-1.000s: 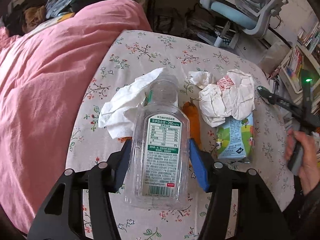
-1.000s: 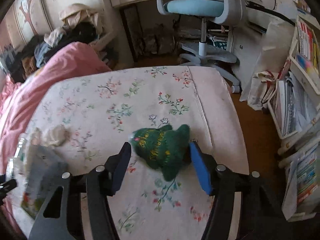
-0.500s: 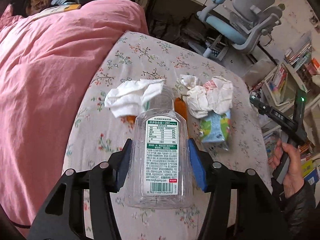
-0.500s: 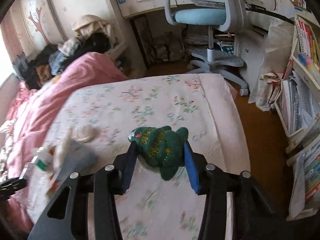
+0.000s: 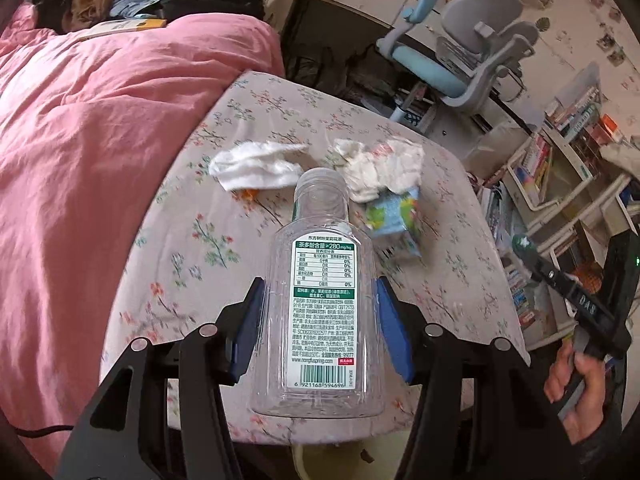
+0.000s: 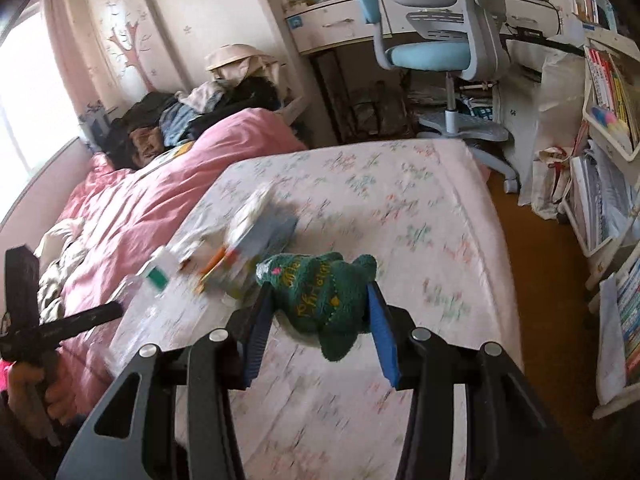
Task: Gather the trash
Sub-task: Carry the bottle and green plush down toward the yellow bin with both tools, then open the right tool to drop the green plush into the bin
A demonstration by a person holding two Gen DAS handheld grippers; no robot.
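- Left gripper (image 5: 320,320): blue pads pressed on both sides of a clear plastic bottle (image 5: 320,312), held above the near edge of the floral tabletop (image 5: 208,248).
- Right gripper (image 6: 318,320): closed on a green plush toy (image 6: 324,296), above the tabletop's near edge.
- Mid-tabletop: white tissue (image 5: 256,166), crumpled paper (image 5: 384,168) resting on a drink carton (image 5: 394,216).

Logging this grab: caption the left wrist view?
Left tool grips an empty clear bottle above the floral bedspread, crumpled tissues behind.

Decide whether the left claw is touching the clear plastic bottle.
Touching. The left wrist view shows both blue pads of the left claw pressed against the sides of the clear plastic bottle, no gap.
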